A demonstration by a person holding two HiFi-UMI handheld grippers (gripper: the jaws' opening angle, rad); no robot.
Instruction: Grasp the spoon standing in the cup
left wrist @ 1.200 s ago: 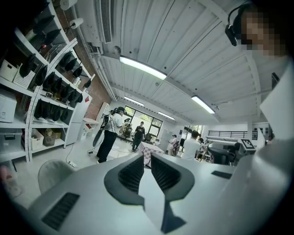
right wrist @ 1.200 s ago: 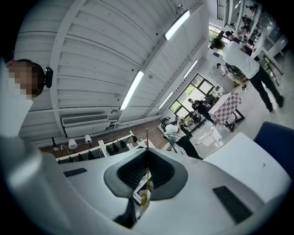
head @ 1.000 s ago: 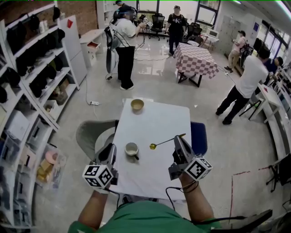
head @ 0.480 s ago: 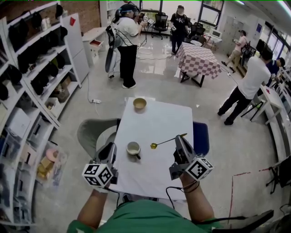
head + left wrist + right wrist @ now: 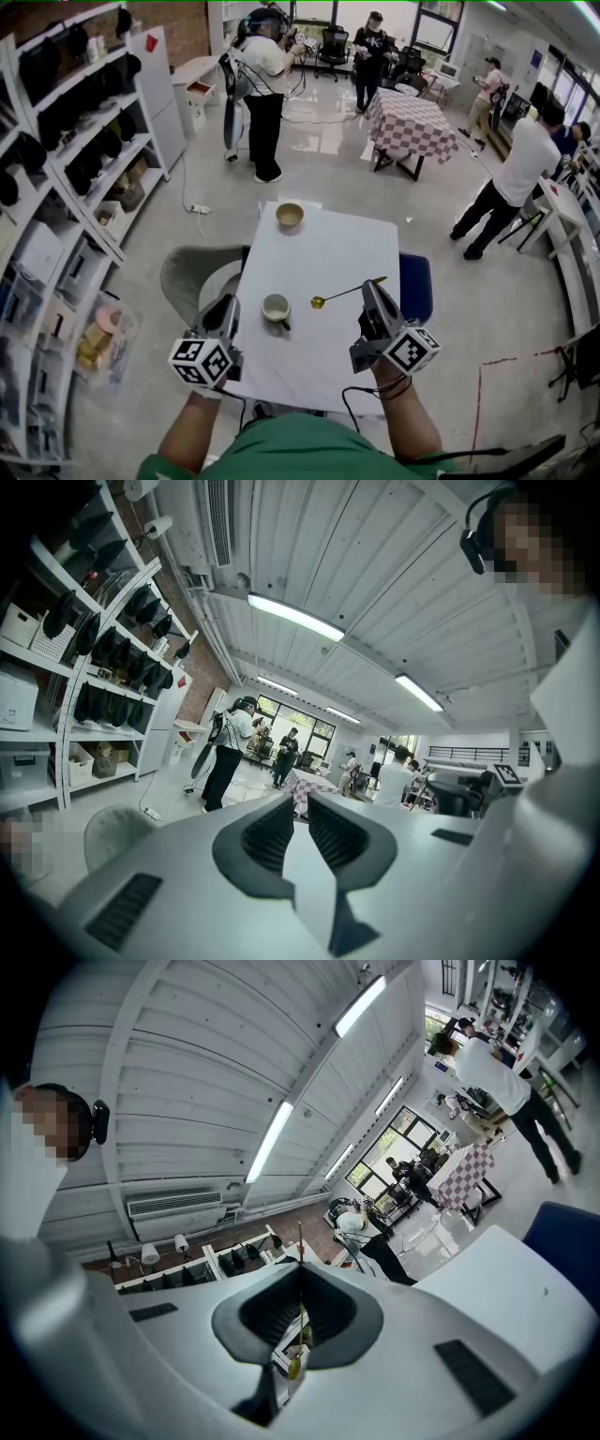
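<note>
At the near end of the white table, the right gripper is clenched on the handle of the gold spoon. In the right gripper view its pads meet on the thin handle, with a yellow length of the spoon showing below them. The spoon is outside the cup: it lies roughly level over the table to the cup's right. Its bowl end points toward the cup, near it but apart, and its handle tip projects past the jaws on the far side. The cup stands upright on the table between the two grippers. The left gripper sits at the table's left edge, apart from the cup. In the left gripper view its jaws stand released with a narrow gap, and nothing is between them. A yellow bowl stands at the table's far end, well apart from the cup. A blue chair is just beside the table's right edge
</note>
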